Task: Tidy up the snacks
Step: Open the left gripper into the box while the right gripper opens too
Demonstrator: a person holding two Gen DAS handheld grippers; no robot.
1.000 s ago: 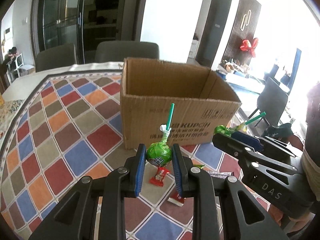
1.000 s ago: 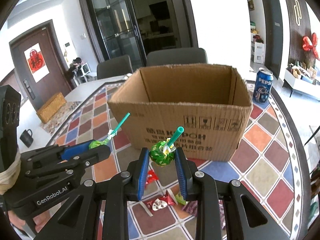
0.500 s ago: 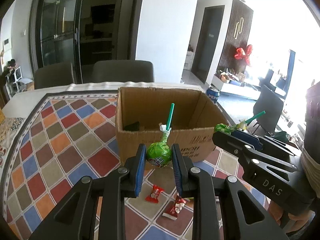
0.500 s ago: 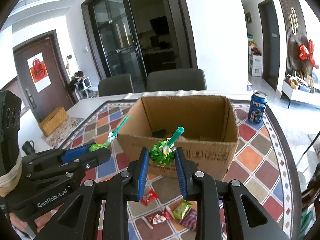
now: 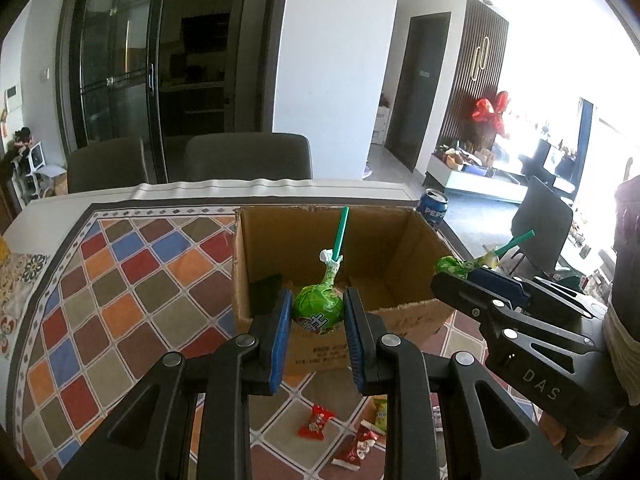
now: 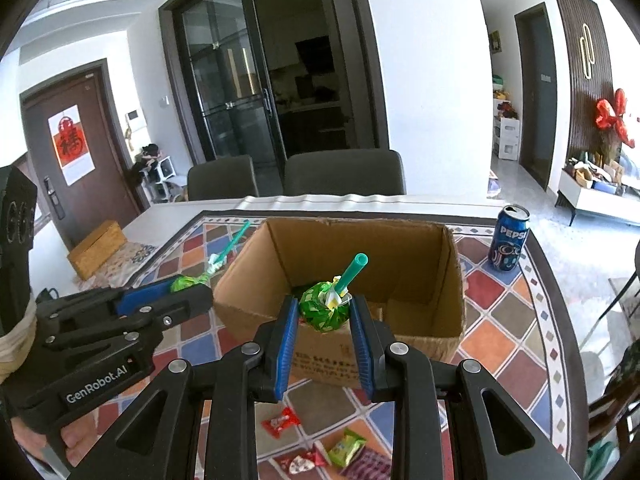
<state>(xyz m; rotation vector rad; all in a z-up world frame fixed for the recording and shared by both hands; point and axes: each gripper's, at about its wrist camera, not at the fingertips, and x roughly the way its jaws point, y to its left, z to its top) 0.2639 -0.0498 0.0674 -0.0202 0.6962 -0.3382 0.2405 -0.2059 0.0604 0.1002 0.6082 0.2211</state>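
Left wrist view: my left gripper (image 5: pixel 317 317) pinches a green lollipop (image 5: pixel 318 312) above the open cardboard box (image 5: pixel 400 248). My right gripper (image 6: pixel 325 320) clamps a second lollipop (image 6: pixel 323 311) over that box

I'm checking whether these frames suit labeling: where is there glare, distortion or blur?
Left wrist view: window light burns out the right side behind the right gripper; straight door frames bow. Right wrist view: evener light, same fisheye bending; the cardboard box and Pepsi can read sharp. Dark corners in both.
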